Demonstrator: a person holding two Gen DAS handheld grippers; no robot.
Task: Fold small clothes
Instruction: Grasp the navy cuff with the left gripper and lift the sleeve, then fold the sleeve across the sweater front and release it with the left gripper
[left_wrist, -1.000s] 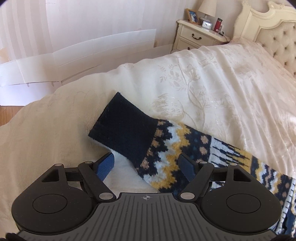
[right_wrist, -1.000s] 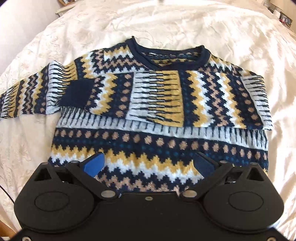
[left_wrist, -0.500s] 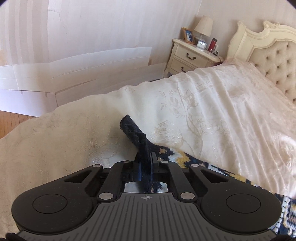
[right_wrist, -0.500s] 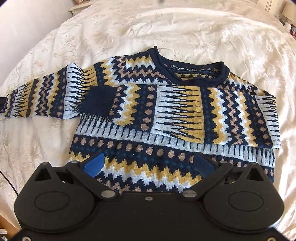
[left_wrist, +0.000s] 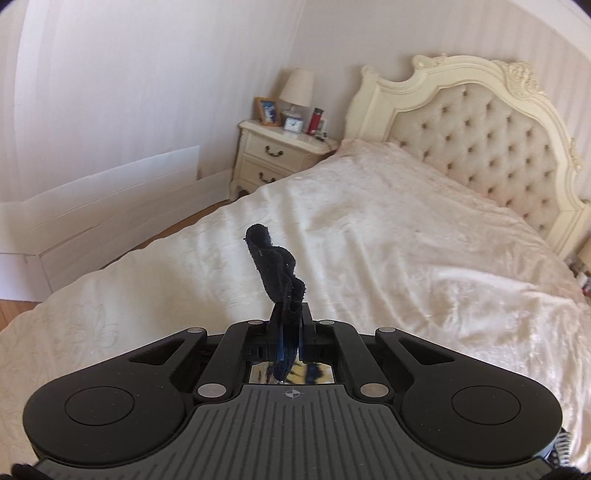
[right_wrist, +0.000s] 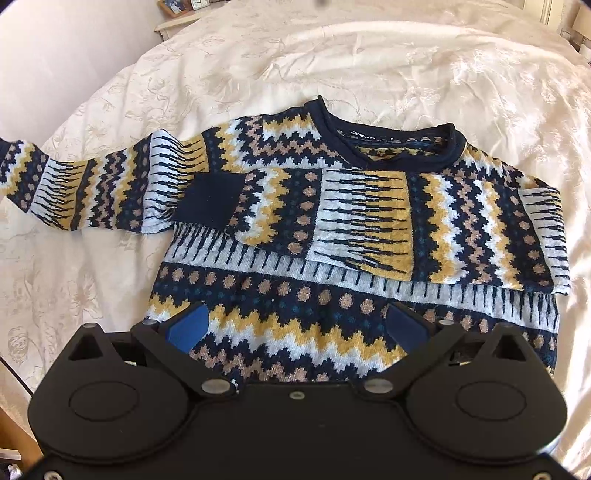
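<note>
Our left gripper (left_wrist: 288, 328) pinches the sweater's (right_wrist: 332, 236) navy cuff (left_wrist: 275, 266) above the bed (left_wrist: 406, 240); our right gripper's (right_wrist: 295, 328) jaws gape wide.

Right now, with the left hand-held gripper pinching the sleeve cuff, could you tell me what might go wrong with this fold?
1. The left hand-held gripper pinches only the navy cuff; the knit could slip out mid-fold.
2. Pulling the outstretched sleeve may drag the sweater across the smooth bedspread, since the right hand-held gripper hovers open and pins nothing.
3. The already folded sleeve could shift.
</note>
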